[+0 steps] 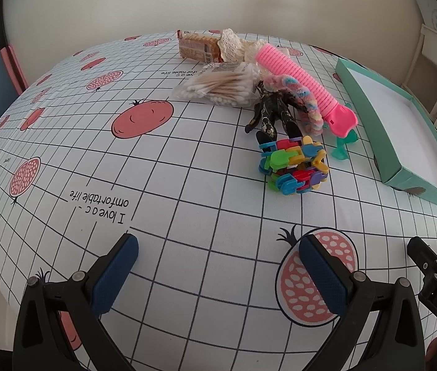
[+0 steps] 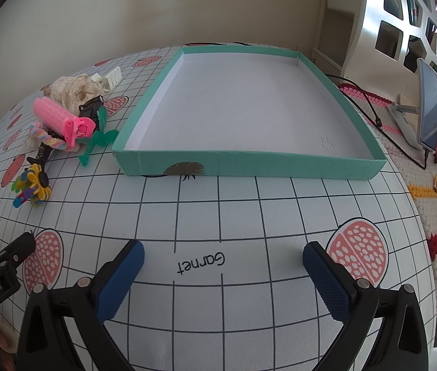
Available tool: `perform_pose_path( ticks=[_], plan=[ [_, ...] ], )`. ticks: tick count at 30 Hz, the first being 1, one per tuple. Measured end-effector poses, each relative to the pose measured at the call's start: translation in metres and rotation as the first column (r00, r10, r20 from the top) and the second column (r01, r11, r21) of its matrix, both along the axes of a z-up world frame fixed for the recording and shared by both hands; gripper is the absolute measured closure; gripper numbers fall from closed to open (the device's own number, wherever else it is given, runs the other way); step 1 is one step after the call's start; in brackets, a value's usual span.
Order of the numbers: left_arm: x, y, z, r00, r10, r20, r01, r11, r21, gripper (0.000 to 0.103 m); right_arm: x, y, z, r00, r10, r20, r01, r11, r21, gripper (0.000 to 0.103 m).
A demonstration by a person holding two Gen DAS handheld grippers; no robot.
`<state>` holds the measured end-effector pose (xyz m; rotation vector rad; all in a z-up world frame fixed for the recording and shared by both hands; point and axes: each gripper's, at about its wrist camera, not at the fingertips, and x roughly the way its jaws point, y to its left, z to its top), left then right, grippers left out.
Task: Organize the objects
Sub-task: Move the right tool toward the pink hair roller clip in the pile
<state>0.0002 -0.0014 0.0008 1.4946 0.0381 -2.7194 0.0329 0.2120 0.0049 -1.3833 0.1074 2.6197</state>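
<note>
Clutter for sorting lies in a loose heap on the table (image 1: 187,160), which wears a grid cloth printed with pomegranates: a pink hair roller (image 1: 299,77) resting across a pastel scrunchie (image 1: 308,114), a black figurine (image 1: 272,111) on its back, a bag of cotton swabs (image 1: 218,86), a biscuit packet (image 1: 196,46), a cream lace piece (image 1: 237,46), a ball of coloured plastic links (image 1: 292,164) and a small teal plastic piece (image 1: 342,148). Just right of the heap sits a shallow teal box (image 2: 249,167) with a white inside, nothing in it. Left gripper (image 1: 218,275) and right gripper (image 2: 223,273) both hover low over bare cloth at the near edge, jaws spread wide and holding nothing. A phone on a stand (image 2: 429,108) sits off to the right
</note>
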Motion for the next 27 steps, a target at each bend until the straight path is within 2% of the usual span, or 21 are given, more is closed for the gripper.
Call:
perform_pose_path(
  ticks=[10,14,19,24,27],
  plan=[
    [-0.001,0.0,0.001,1.0,-0.009,0.019,0.008,1.0,0.002,0.0,-0.003,0.004,0.001,1.0,0.001,0.022,0.0,1.0,-0.01,0.0],
    [-0.005,0.003,0.012,1.0,-0.024,0.013,0.024,1.0,0.001,0.0,-0.004,0.004,0.011,1.0,0.008,0.02,-0.008,1.0,-0.029,0.001],
    [-0.022,0.006,0.042,0.999,-0.039,0.015,0.039,0.999,-0.024,0.0,-0.015,-0.002,0.05,0.999,0.041,-0.03,-0.042,0.999,-0.027,0.001],
    [-0.048,0.001,0.078,0.999,-0.044,0.026,0.044,0.999,-0.02,0.0,-0.036,-0.015,0.099,0.991,0.115,-0.07,-0.118,0.992,-0.042,0.001],
    [-0.062,-0.004,0.094,0.998,-0.05,0.038,0.051,0.998,-0.03,0.0,-0.051,-0.024,0.119,0.985,0.156,-0.08,-0.16,0.986,-0.04,0.001]
  ],
)
